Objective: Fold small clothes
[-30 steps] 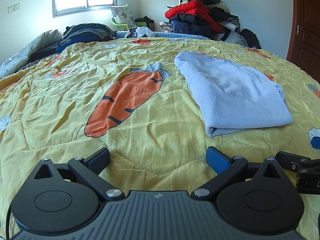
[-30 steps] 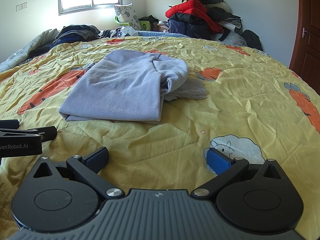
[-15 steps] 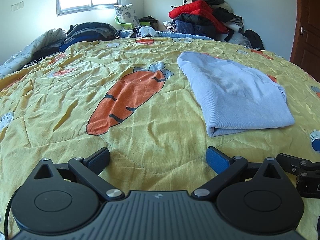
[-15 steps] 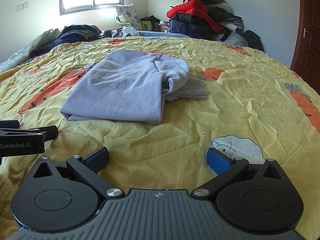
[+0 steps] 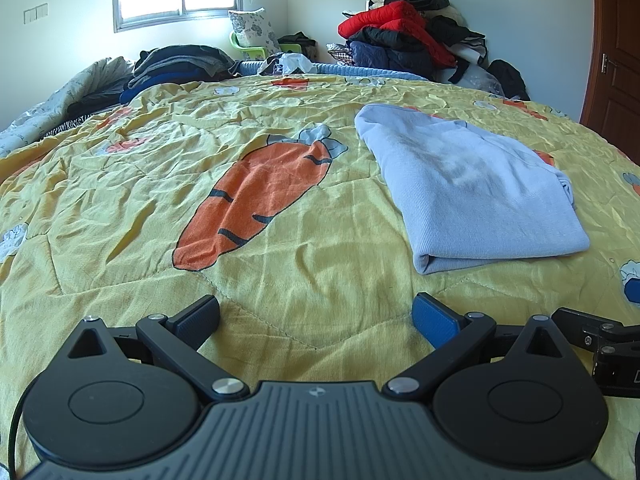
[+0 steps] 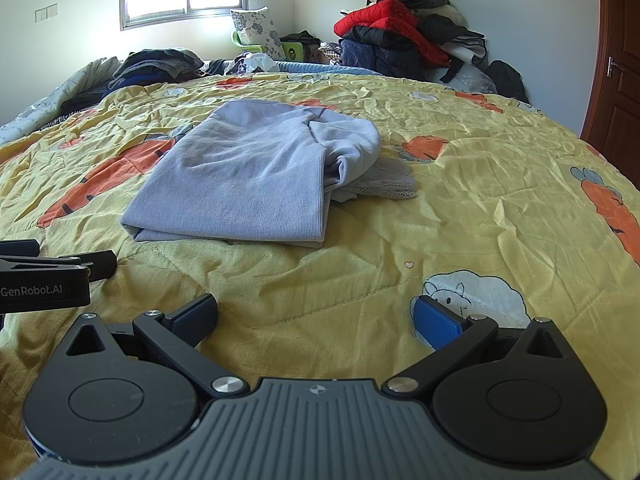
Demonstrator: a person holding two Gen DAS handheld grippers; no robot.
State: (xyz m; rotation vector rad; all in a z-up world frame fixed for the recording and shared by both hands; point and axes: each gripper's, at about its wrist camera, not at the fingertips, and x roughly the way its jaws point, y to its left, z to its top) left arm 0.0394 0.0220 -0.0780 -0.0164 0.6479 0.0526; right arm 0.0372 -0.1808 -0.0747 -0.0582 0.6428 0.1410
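A folded light-blue garment (image 5: 476, 196) lies on the yellow carrot-print bedspread (image 5: 280, 272), ahead and to the right of my left gripper (image 5: 318, 318). It also shows in the right wrist view (image 6: 248, 184), ahead and to the left of my right gripper (image 6: 316, 318), with a bit of lace (image 6: 384, 184) sticking out at its right side. Both grippers are open and empty, low over the bedspread, short of the garment. The left gripper shows at the left edge of the right wrist view (image 6: 48, 276).
A pile of red, black and navy clothes (image 5: 404, 44) is stacked against the far wall. Dark folded clothes (image 5: 172, 68) lie at the bed's far left. A brown door (image 5: 616, 52) stands at the right. A window (image 5: 180, 0) is behind the bed.
Both wrist views have shifted slightly; the garment sits a touch higher and farther right in each. Both grippers stay open and empty.
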